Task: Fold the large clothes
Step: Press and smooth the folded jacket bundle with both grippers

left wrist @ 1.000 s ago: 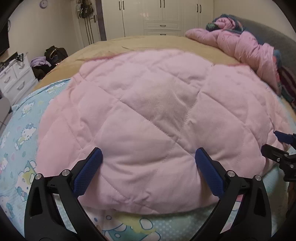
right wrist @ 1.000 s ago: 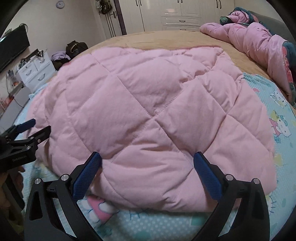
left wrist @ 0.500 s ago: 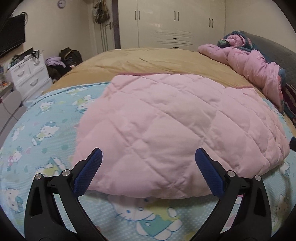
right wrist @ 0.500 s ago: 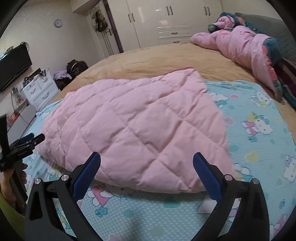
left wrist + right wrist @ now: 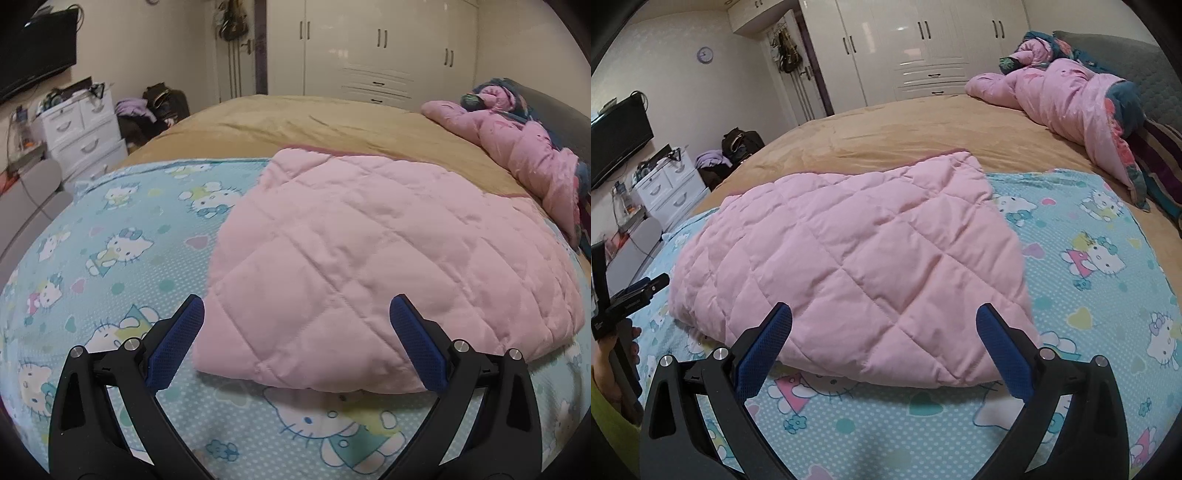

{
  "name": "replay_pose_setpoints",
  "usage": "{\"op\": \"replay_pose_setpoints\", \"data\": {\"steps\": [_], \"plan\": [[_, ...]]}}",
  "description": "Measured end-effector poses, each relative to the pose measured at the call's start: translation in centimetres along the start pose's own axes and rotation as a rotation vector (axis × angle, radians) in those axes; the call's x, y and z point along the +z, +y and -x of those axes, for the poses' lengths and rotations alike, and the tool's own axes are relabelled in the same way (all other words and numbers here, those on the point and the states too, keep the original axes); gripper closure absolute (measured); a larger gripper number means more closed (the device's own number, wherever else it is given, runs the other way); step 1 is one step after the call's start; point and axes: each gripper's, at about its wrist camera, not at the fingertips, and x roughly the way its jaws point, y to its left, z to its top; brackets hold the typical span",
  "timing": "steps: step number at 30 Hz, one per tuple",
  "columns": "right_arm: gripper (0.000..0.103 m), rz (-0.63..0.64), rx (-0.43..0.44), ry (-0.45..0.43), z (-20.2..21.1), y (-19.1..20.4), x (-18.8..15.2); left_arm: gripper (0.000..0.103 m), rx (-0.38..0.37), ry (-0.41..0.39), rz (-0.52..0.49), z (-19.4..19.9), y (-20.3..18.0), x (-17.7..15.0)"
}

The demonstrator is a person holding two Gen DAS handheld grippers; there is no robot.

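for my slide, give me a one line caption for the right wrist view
Open right gripper poised before a folded pink quilted garment on a cartoon-cat bedsheet.

The pink quilted garment (image 5: 369,266) (image 5: 857,266) lies folded flat, diamond-stitched, filling the centre of both wrist views. It rests on a light-blue cartoon-print sheet (image 5: 122,251) (image 5: 1100,266), and its far edge, toward the upper centre of each frame, shows a darker pink trim.
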Motion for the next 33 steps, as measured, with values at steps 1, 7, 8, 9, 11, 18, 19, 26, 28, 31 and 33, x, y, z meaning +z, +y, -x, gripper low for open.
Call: {"op": "replay_pose_setpoints", "data": {"steps": [1,7,8,9,11,18,19,26,28,31,33], "plan": [[0.004,0.008,0.007,0.001,-0.3,0.5,0.3,0.008,0.003,0.001,0.009,-0.1,0.3,0.0],[0.004,0.066,0.025,0.006,-1.8,3.3,1.5,0.008,0.024,0.027,0.071,-1.2,2.7,-0.3],[0.004,0.069,0.021,0.007,-2.1,3.5,1.7,0.008,0.028,0.029,0.079,-1.4,3.2,-0.3],[0.004,0.064,0.021,0.010,-2.4,3.6,1.8,0.008,0.030,0.030,0.086,-1.5,3.6,-0.3],[0.004,0.048,0.014,0.021,-3.0,3.3,2.0,0.008,0.033,0.039,0.109,-1.9,4.5,-0.3],[0.004,-0.013,-0.066,0.056,-4.5,0.1,1.9,0.008,0.028,0.099,0.132,-4.2,5.8,0.2],[0.004,-0.026,-0.076,0.062,-4.6,-0.7,1.9,0.008,0.022,0.103,0.131,-4.5,5.7,0.4],[0.004,-0.109,-0.110,0.069,-4.7,-4.9,1.6,0.008,-0.006,0.098,0.113,-5.8,5.1,1.5],[0.004,-0.119,-0.117,0.071,-4.8,-5.6,1.7,0.008,-0.016,0.101,0.103,-6.4,4.9,2.0],[0.004,-0.126,-0.110,0.097,-5.1,-6.7,1.9,0.008,-0.030,0.121,0.071,-7.6,4.7,2.9],[0.004,-0.107,-0.118,0.110,-5.4,-6.7,2.0,0.008,-0.057,0.146,0.053,-8.6,4.6,3.5]]}}
